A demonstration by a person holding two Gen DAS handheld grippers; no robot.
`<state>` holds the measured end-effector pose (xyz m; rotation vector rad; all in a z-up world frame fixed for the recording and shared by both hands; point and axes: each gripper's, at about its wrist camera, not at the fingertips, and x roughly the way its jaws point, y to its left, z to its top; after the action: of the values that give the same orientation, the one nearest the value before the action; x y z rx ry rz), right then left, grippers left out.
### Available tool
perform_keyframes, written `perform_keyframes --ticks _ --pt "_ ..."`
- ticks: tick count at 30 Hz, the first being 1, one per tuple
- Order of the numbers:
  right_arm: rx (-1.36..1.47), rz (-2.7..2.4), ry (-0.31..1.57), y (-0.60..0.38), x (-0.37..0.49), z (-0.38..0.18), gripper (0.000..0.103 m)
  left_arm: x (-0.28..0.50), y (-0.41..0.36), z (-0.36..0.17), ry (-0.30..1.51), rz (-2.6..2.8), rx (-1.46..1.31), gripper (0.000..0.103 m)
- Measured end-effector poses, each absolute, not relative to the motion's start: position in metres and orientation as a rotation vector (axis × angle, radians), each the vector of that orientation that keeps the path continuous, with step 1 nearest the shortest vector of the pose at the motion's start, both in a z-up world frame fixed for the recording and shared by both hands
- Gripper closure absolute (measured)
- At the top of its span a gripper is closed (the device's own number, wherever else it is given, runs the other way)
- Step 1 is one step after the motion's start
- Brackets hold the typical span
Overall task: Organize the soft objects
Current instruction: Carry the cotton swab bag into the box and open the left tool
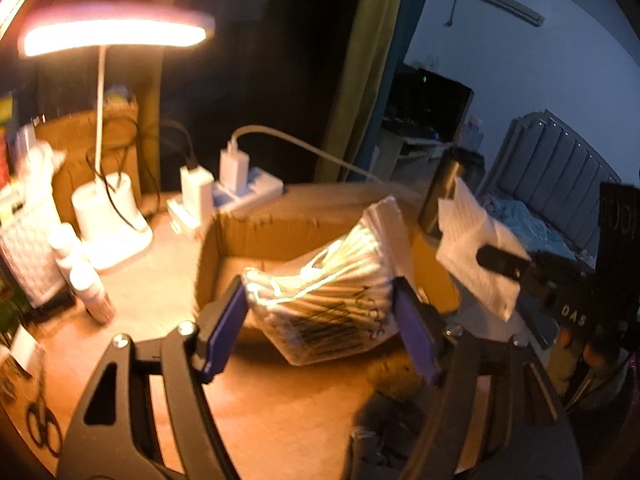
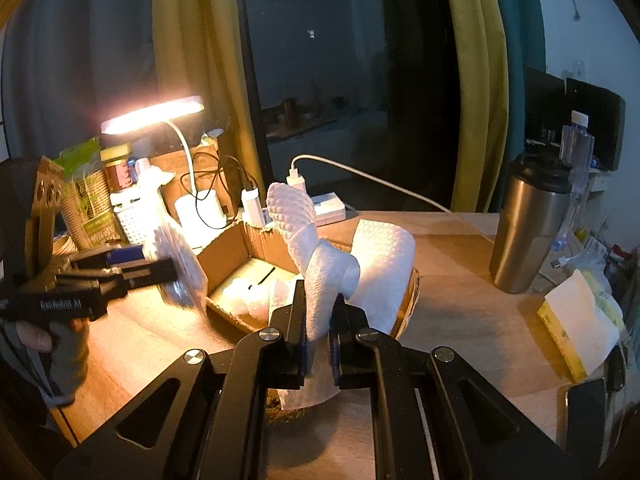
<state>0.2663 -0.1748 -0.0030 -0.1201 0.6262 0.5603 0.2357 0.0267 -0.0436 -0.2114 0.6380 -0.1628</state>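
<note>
the crinkly clear plastic bag of cotton swabs (image 1: 328,300) shines glossy under the lamp, while the open brown cardboard box (image 2: 236,248) looks matt with rough corrugated edges. the white embossed paper towel (image 2: 320,264) is soft and dimpled, and the tan wooden tabletop (image 2: 460,320) has a smooth, dull grain. the brushed steel tumbler with a black lid (image 2: 528,228) shows a satin metal sheen.

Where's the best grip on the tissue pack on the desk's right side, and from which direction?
Grip the tissue pack across its yellow long sides, coming down from above. It lies flat on the desk with a loose white sheet sticking out on top, so probably pinch below that sheet; the steel cup stands clear behind it.
</note>
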Motion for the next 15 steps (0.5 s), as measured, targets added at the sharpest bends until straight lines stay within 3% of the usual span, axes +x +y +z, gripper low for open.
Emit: perform_keyframes --ticks 15 --pt "-0.157 0.547 0.600 -0.165 0.281 0.009 0.093 0.270 0.050 -0.016 0.558 -0.115 -0.151 0.031"
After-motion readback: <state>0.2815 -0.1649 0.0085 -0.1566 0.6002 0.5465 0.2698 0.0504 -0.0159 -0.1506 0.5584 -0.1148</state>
